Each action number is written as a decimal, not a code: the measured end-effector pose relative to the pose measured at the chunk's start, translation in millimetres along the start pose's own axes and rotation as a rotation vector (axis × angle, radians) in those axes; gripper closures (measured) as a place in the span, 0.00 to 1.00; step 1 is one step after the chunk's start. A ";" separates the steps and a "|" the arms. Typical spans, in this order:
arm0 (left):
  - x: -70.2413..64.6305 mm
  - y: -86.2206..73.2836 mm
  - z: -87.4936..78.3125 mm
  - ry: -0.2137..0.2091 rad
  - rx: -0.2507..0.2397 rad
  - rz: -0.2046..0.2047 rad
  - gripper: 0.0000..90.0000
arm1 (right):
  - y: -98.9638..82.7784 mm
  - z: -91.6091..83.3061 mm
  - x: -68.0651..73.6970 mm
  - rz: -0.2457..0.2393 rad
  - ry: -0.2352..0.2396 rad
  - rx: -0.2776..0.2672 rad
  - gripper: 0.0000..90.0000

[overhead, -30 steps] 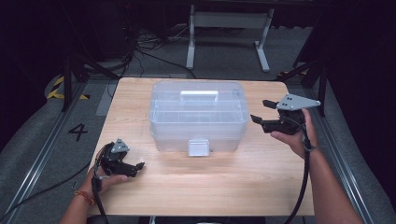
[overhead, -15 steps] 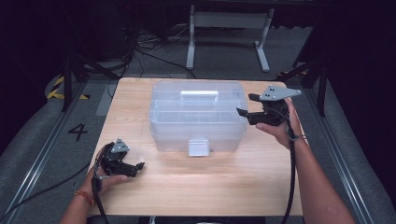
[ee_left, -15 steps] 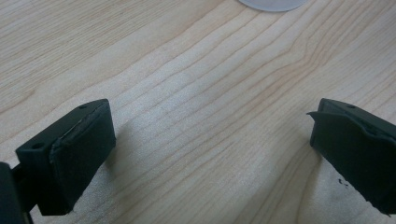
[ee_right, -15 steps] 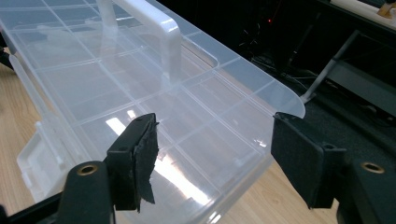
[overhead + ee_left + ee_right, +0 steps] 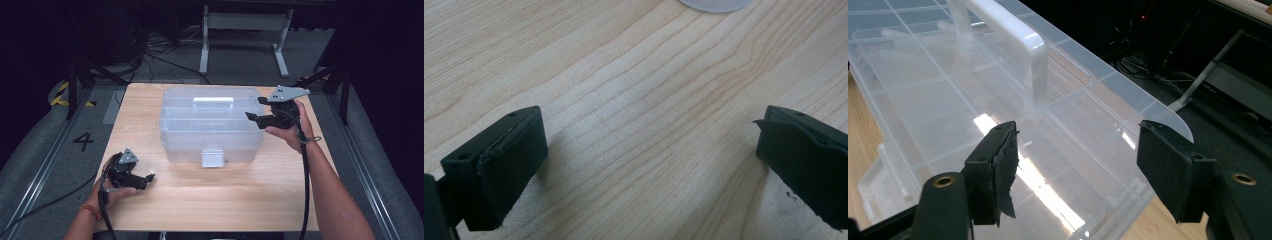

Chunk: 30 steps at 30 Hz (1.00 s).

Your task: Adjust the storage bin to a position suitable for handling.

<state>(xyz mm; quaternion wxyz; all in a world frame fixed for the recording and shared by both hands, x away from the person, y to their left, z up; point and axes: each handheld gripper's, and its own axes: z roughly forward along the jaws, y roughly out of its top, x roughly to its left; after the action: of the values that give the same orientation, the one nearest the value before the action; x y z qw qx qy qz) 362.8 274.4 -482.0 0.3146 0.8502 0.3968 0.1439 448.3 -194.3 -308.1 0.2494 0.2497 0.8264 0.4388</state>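
Note:
A clear plastic box [image 5: 210,125] with a white handle [image 5: 213,101] on its lid and a white latch [image 5: 212,157] at its front stands mid-table. My right gripper [image 5: 254,108] hovers at the box's right end, jaws pointing left over the lid's edge. In the right gripper view it [image 5: 1078,165] stands open above the lid [image 5: 938,90], with the handle [image 5: 1013,40] farther off and nothing between the jaws. My left gripper [image 5: 148,179] rests low at the table's front left. It [image 5: 649,160] is open over bare wood.
The wooden table [image 5: 225,200] has free room in front of the box and on both sides. A white metal stand [image 5: 240,30] and cables lie on the dark floor beyond the far edge. Rails run along both sides of the table.
My right gripper has moved left from near the table's right edge to the box's right end. The left gripper has stayed where it was.

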 end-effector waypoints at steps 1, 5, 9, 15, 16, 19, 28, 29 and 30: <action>0.4 0.2 0.1 0.002 -0.003 0.006 0.01 | 2.8 2.4 0.9 -0.004 0.005 0.002 0.38; 0.4 0.1 0.1 0.002 -0.002 0.005 0.01 | 10.3 8.1 3.4 -0.016 0.011 0.002 0.39; 0.0 0.0 0.0 0.000 0.000 0.000 0.01 | 14.9 12.6 6.8 -0.028 0.022 0.008 0.41; 0.0 0.0 0.0 0.000 0.000 0.001 0.01 | 22.9 21.5 9.8 -0.035 0.013 0.021 0.44; 0.0 0.0 0.0 0.000 0.000 0.000 0.01 | 24.0 22.7 9.6 -0.034 0.013 0.020 0.44; 0.4 0.1 0.1 0.002 -0.002 0.006 0.01 | 27.4 26.1 9.3 -0.033 0.029 0.023 0.47; 0.4 0.1 0.1 0.002 -0.002 0.005 0.01 | 35.7 38.6 14.1 -0.071 0.050 0.058 0.57; 0.3 0.1 0.1 0.002 -0.002 0.005 0.01 | 36.3 40.6 14.6 -0.075 0.045 0.066 0.58; 0.3 0.1 0.1 0.002 -0.002 0.005 0.01 | 37.5 44.7 15.2 -0.079 0.049 0.077 0.61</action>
<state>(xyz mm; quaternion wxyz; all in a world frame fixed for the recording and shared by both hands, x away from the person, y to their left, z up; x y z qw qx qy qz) 363.1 274.5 -482.0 0.3147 0.8507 0.3949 0.1461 472.4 -139.4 -301.1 0.2366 0.2154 0.8578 0.4022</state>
